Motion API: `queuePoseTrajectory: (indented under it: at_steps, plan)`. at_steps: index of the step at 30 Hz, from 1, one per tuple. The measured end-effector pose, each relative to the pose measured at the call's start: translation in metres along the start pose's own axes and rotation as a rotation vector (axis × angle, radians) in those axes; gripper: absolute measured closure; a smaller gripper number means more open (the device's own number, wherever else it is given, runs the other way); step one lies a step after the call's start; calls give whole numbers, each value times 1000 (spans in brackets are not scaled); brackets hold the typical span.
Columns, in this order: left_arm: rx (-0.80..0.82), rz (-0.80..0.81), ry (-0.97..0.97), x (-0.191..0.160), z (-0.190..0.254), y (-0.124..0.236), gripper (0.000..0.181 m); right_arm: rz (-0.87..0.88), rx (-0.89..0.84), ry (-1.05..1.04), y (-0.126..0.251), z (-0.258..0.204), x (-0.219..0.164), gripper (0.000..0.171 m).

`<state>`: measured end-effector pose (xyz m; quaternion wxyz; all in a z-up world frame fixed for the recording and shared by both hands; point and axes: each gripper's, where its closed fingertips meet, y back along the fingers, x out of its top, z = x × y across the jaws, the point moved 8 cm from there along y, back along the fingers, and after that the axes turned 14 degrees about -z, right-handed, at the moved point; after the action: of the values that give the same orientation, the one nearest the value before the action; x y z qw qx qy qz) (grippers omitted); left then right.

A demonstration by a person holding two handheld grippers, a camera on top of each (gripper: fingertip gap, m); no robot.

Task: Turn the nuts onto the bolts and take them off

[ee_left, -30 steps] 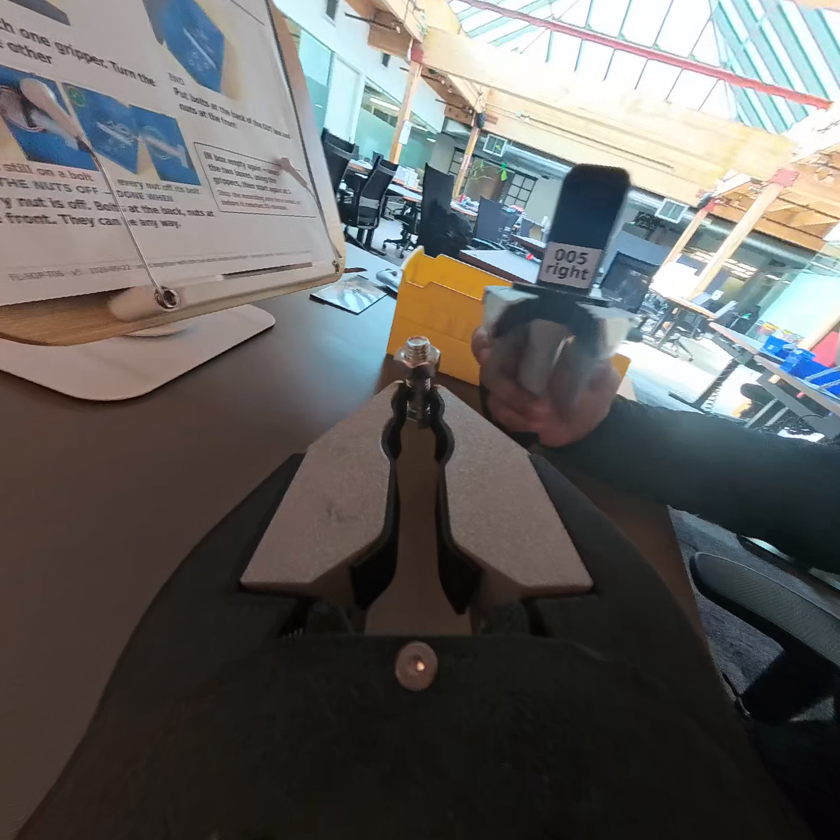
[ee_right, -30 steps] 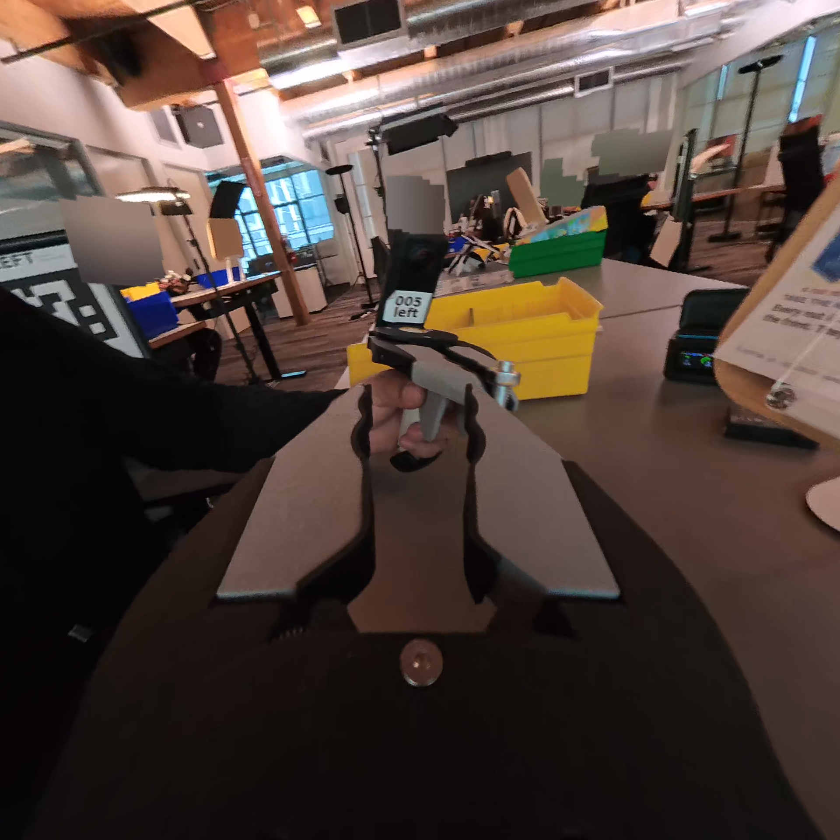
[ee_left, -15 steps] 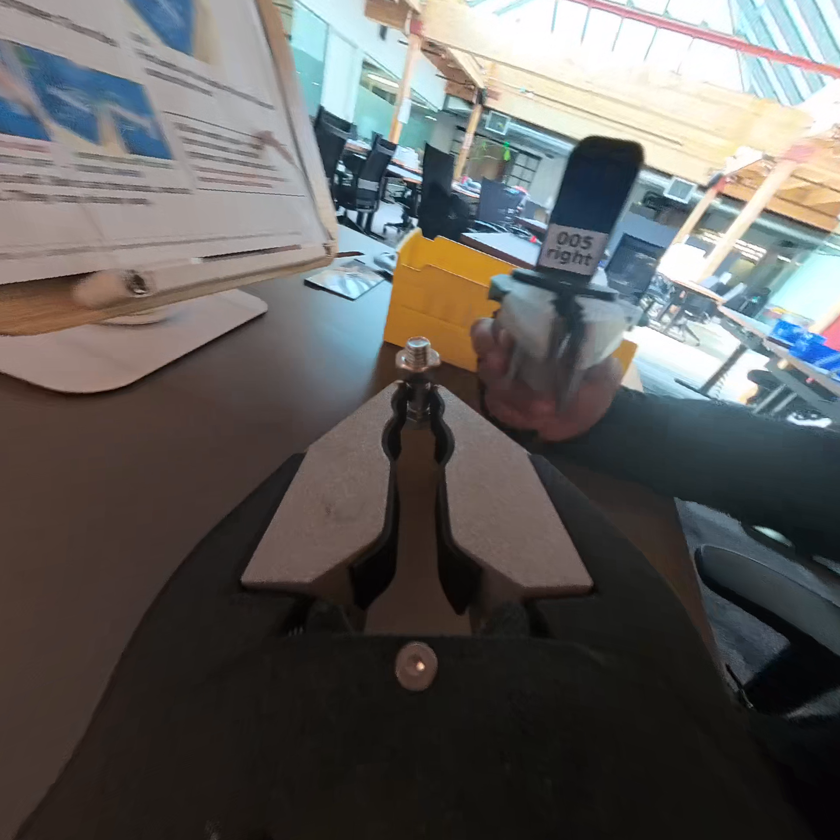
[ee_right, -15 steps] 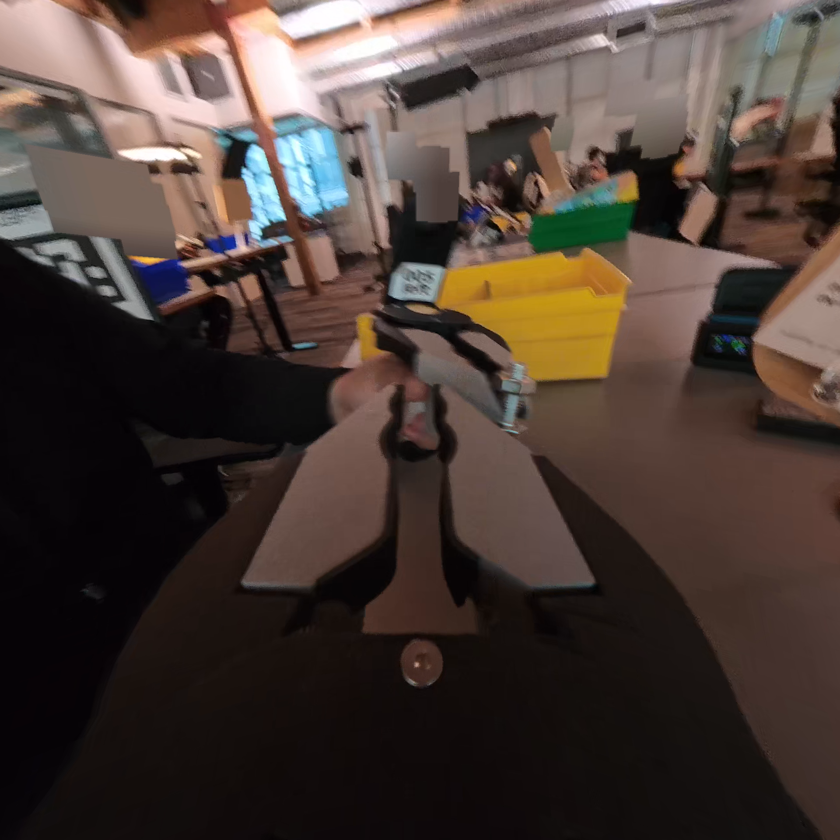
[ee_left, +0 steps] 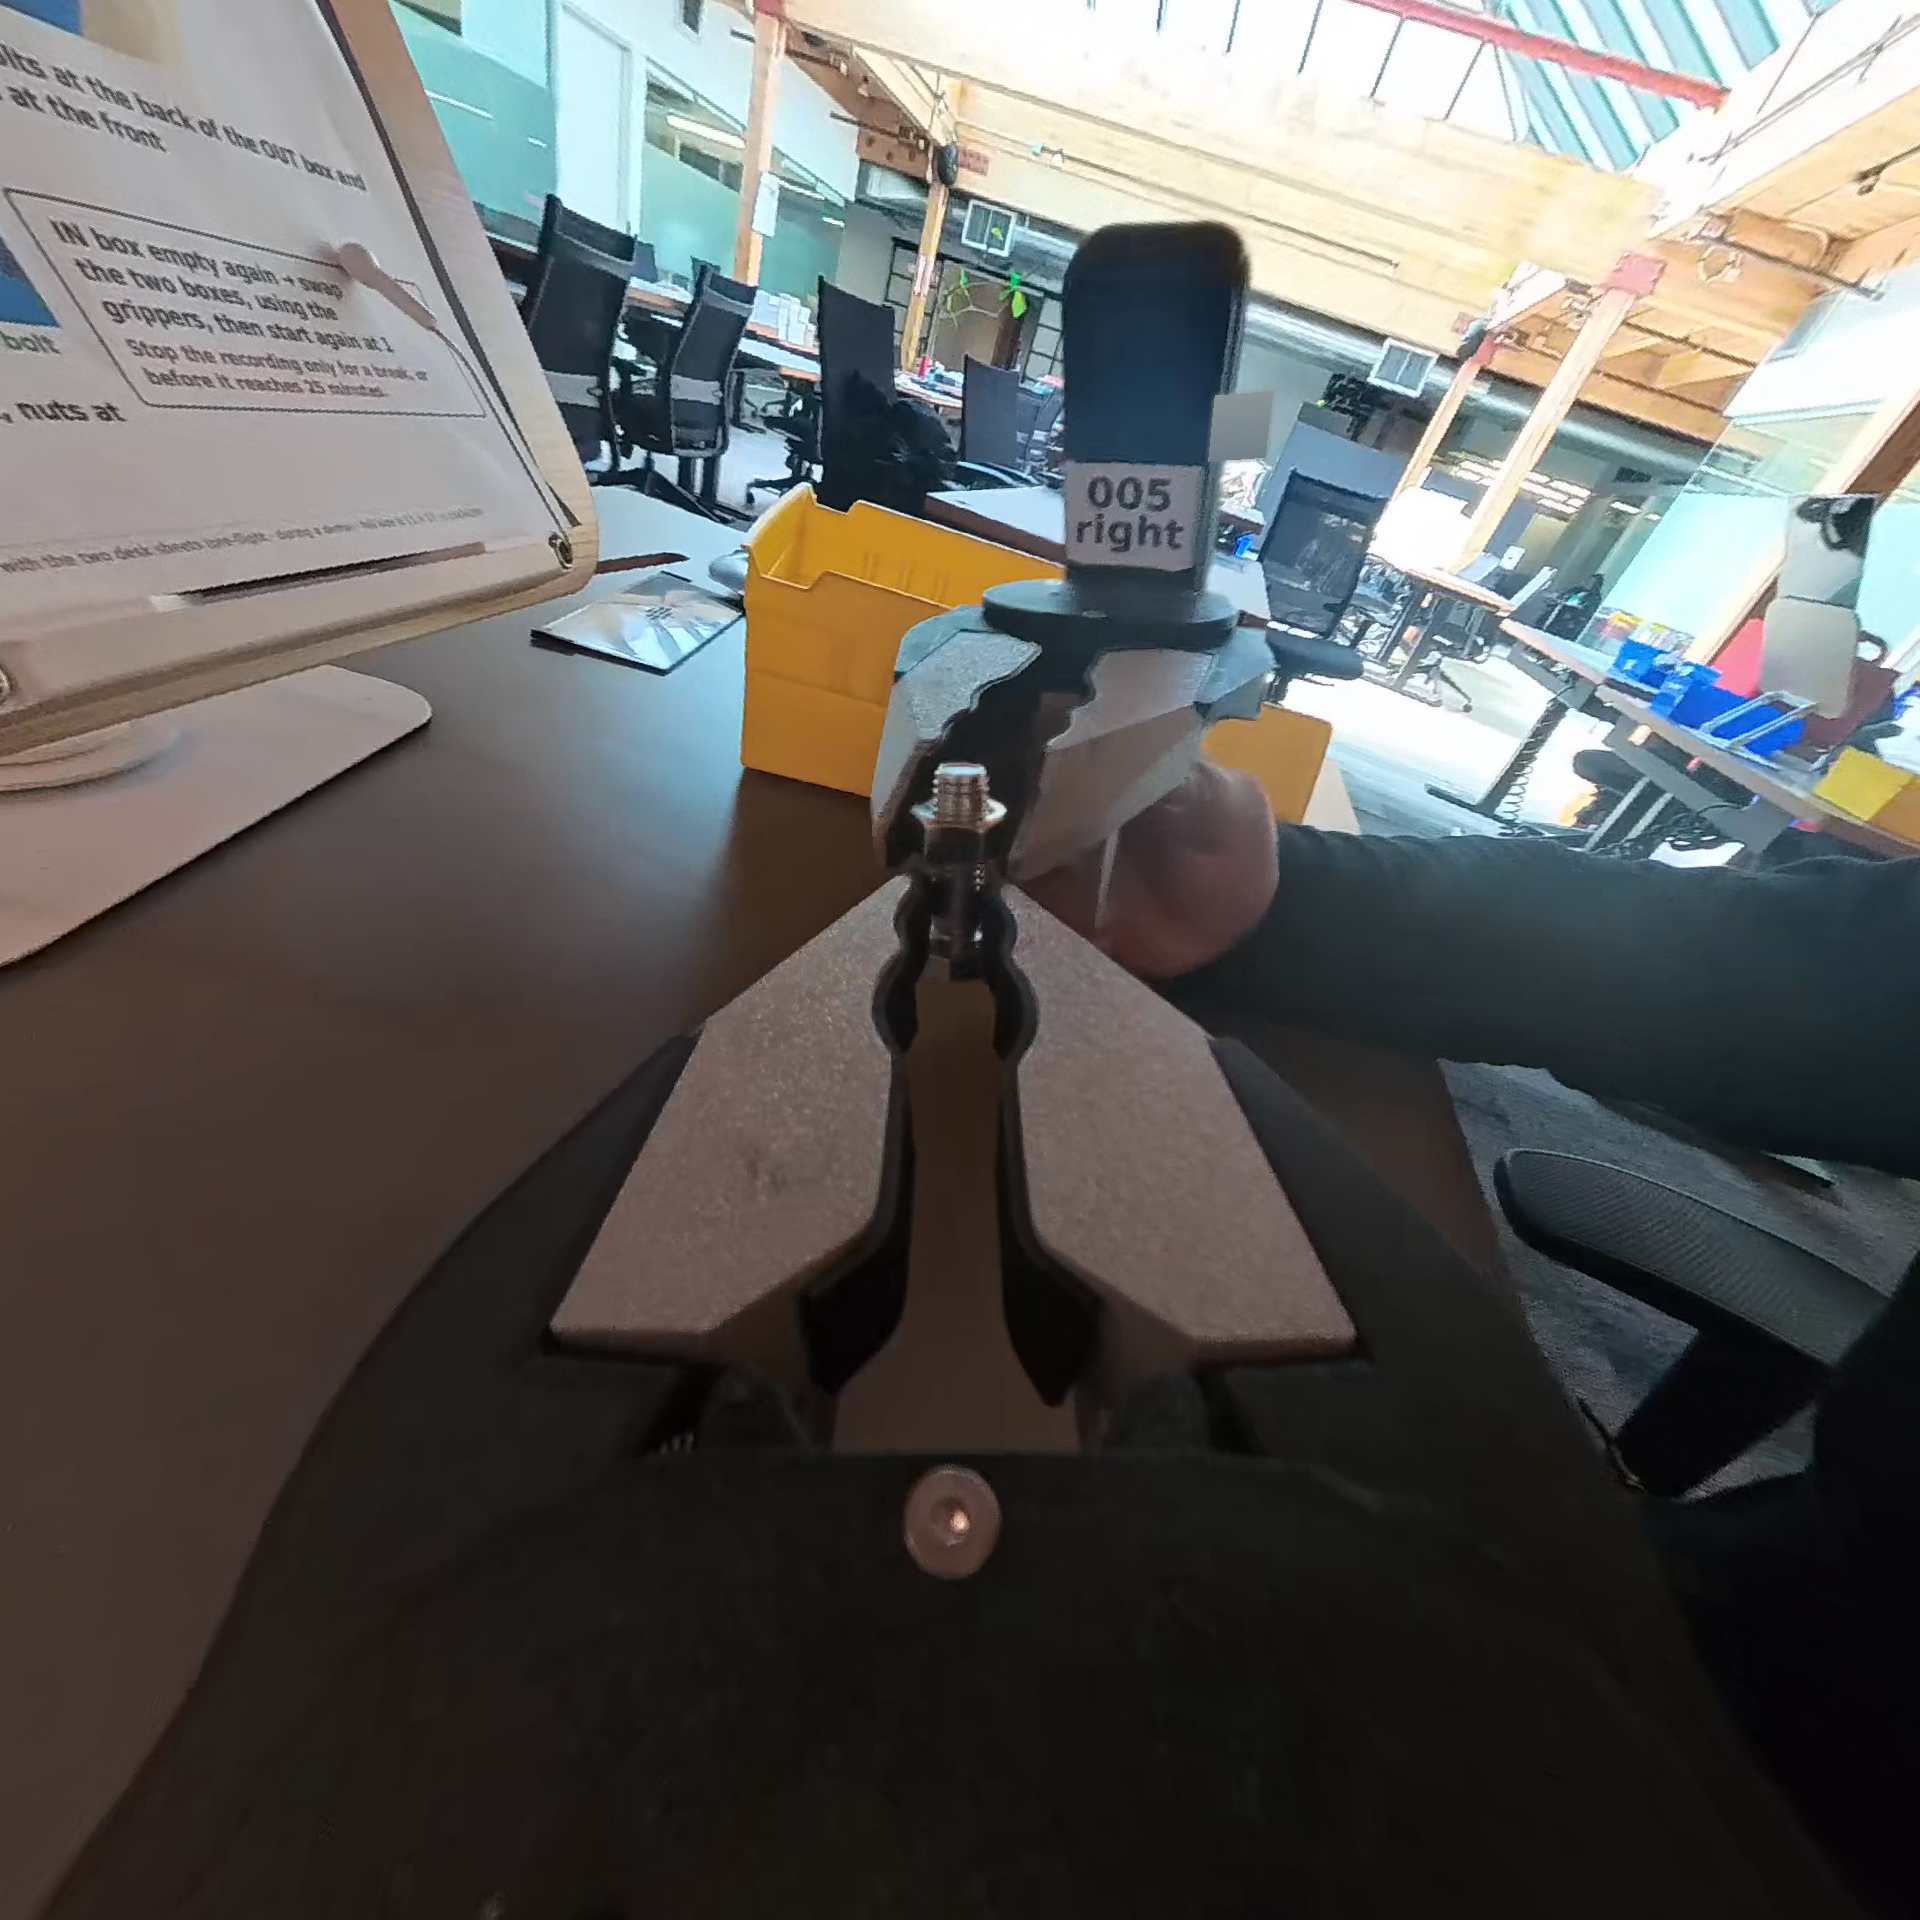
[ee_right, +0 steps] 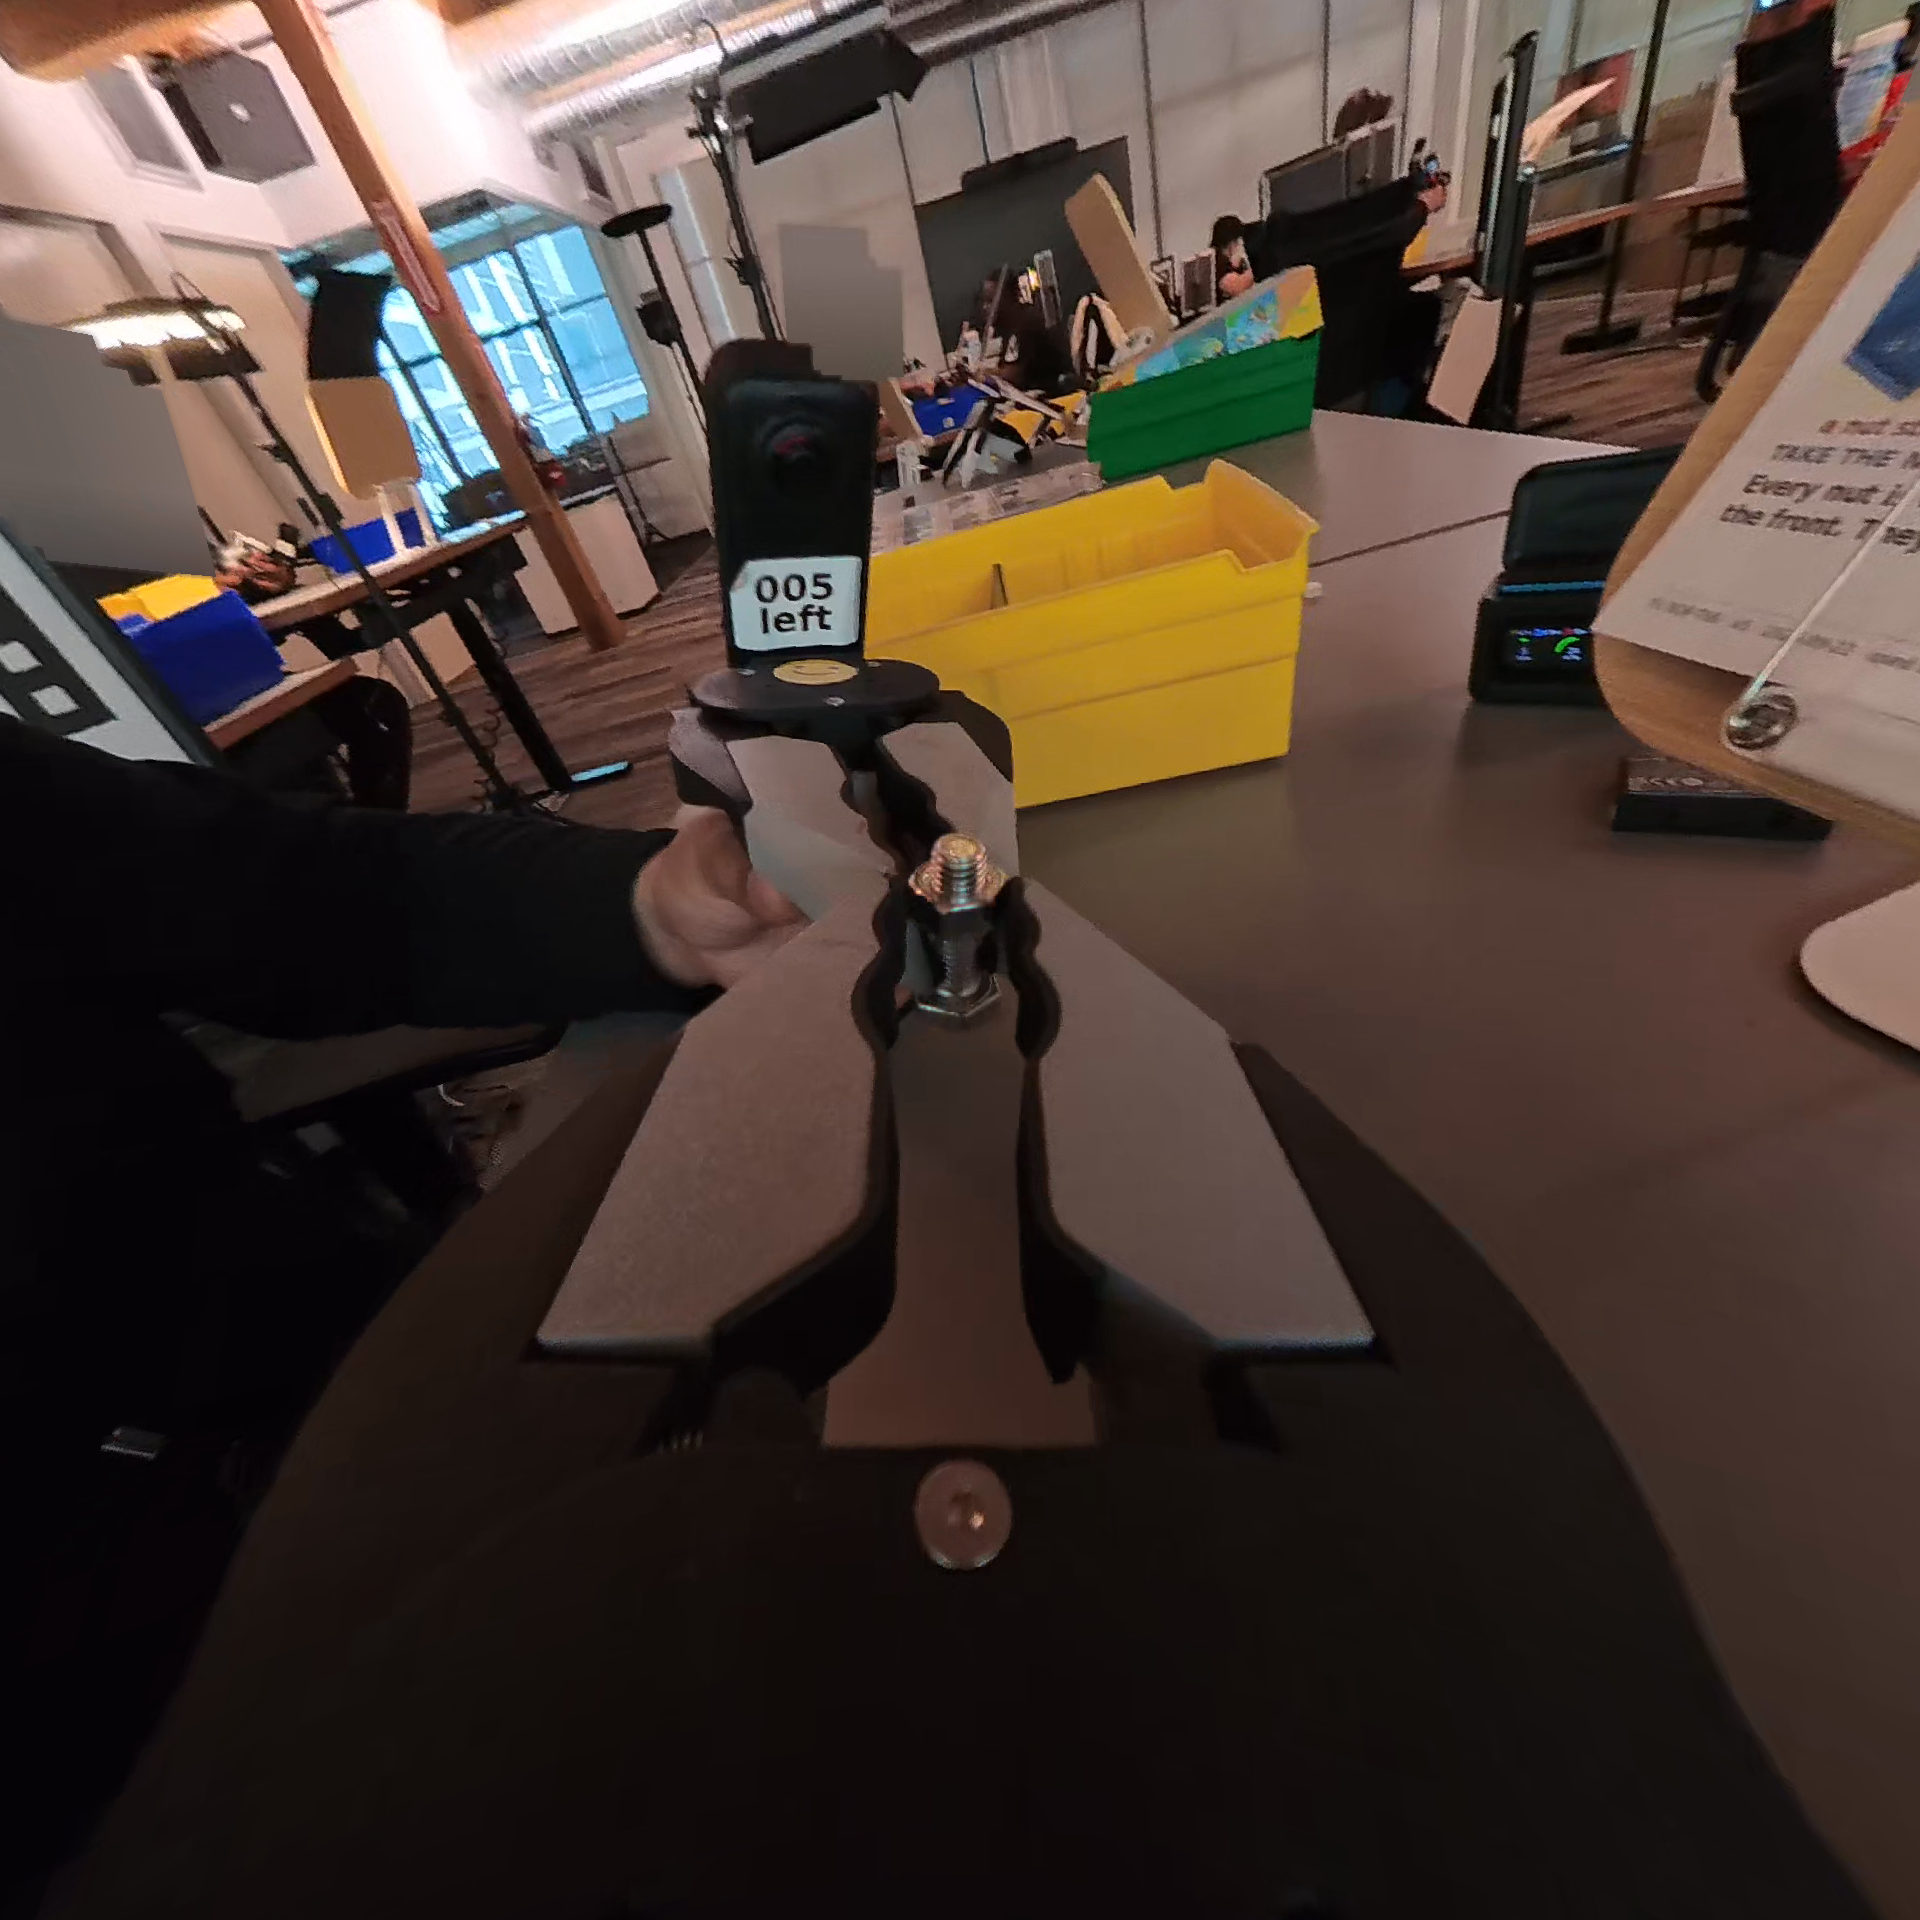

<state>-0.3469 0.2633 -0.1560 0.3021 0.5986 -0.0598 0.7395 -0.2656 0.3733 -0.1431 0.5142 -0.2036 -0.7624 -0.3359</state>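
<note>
Since a second ago the right gripper [ee_right: 954, 935] has come in around the nut [ee_left: 957, 819] end of the upright bolt [ee_left: 958, 883]; whether its jaws grip the nut I cannot tell. Left gripper [ee_left: 956, 925] pinches the bolt's lower shank above the table [ee_left: 416, 987], yellow bin [ee_left: 831, 665] beyond.

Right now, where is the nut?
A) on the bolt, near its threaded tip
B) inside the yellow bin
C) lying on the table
A: the nut sits on the bolt with a few threads showing above it, while the jaws of the left gripper clamp the shank below.
</note>
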Motion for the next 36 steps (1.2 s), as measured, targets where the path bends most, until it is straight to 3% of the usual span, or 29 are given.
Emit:
queuePoseTrajectory:
  at_steps: [10, 14, 18, 21, 24, 27, 32, 36]
  plan:
    - [136, 10, -108, 4, -8, 11, 181, 85, -215, -10, 27, 7, 10, 157]
    - [186, 4, -133, 5, -9, 12, 181, 125, -366, 15, 55, -23, 30, 157]
    - [167, -15, -80, 1, -13, 9, 181, 20, -721, 71, 112, -60, 73, 157]
    - [193, -54, -83, -2, -16, 8, 181, -89, -947, -19, 176, -57, 87, 157]
    - [219, -69, -100, -3, -17, 10, 181, -339, -1155, -214, 230, -25, 59, 157]
    - [234, -80, -113, -4, -17, 10, 181, -643, -1202, -439, 254, 9, 5, 157]
    - [244, -110, -102, -8, -22, 8, 181, -973, -1150, -676, 250, 54, -73, 157]
    - [289, -134, -78, -11, -27, 8, 181, -990, -1064, -756, 233, 82, -96, 157]
